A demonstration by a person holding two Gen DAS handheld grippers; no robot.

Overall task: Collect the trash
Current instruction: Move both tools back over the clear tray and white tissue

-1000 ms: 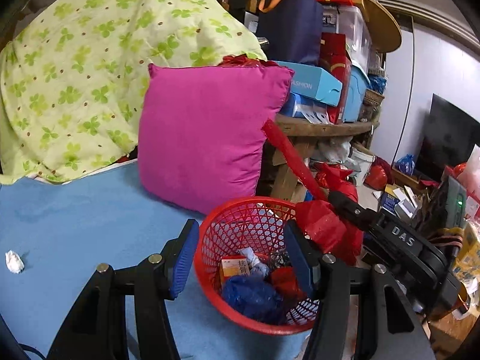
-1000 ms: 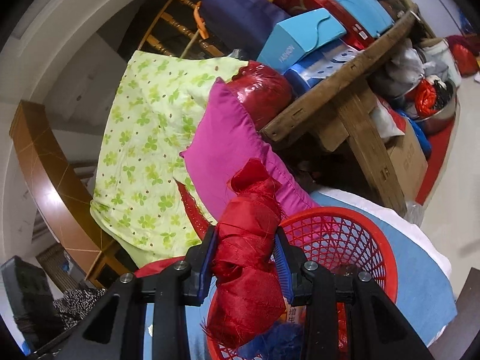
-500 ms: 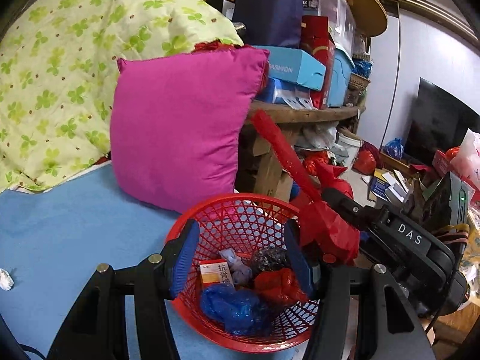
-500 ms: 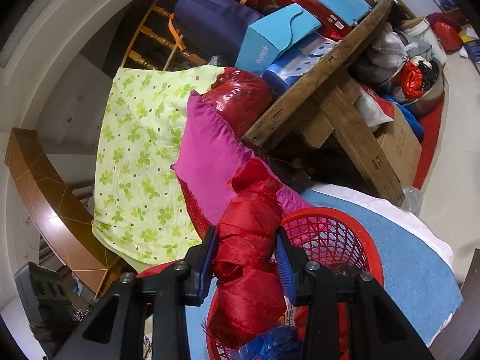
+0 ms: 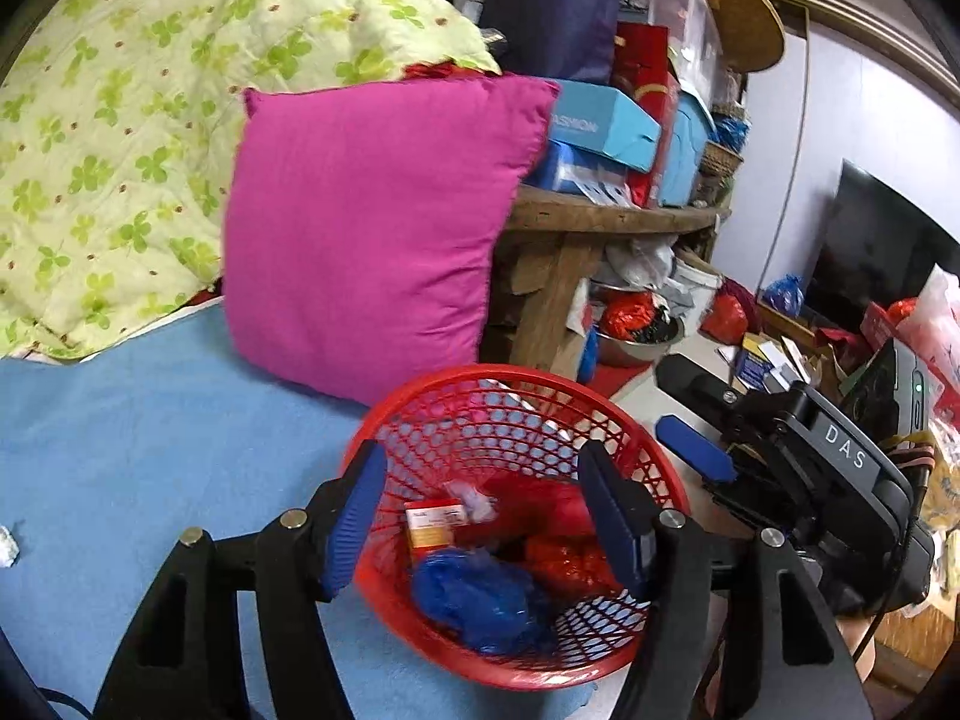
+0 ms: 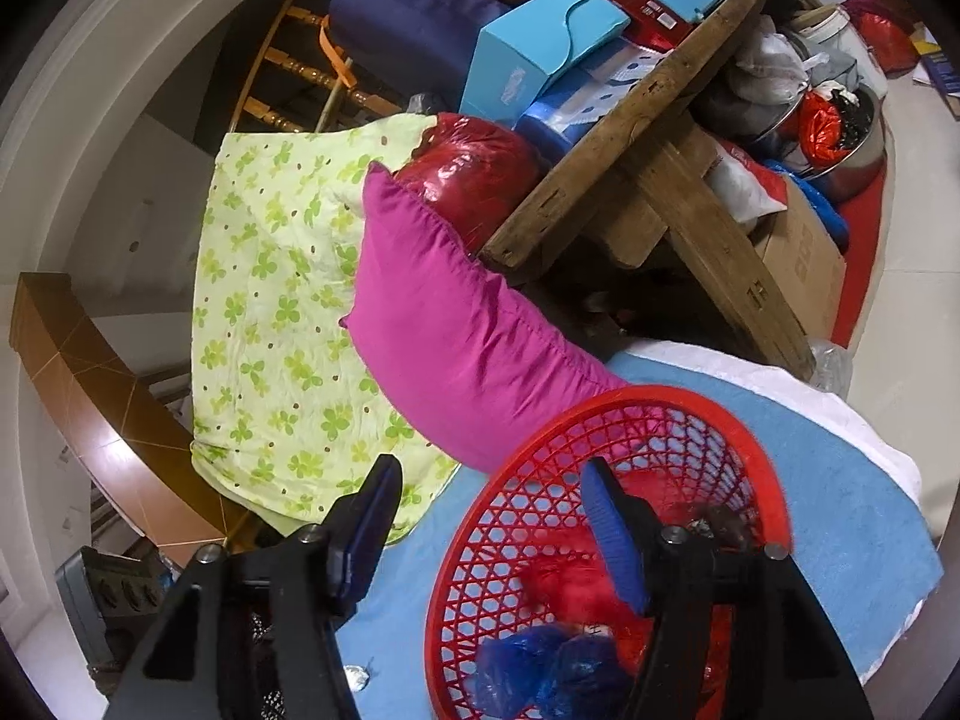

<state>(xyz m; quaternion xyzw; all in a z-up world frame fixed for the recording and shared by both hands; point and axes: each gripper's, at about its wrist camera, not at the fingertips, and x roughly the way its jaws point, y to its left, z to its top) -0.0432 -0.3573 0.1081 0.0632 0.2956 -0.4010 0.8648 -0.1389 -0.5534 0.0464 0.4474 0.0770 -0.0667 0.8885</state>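
Hovering over the red mesh basket (image 5: 516,516), both hand-held grippers spread, empty: left hand-held gripper (image 5: 486,522), right hand-held gripper (image 6: 492,528). Remaining crumpled white paper scrap (image 5: 7,547) lies on blue bedsheet (image 5: 150,420), far left of basket; left hand-held gripper nearer.

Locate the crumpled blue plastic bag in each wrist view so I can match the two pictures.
Left wrist view: the blue plastic bag lies low in the red basket, bottom centre, beside a small orange-and-white box.
Right wrist view: it sits at the bottom edge, centre-right, inside the same basket.
Shared landmark: the magenta pillow just behind the basket.
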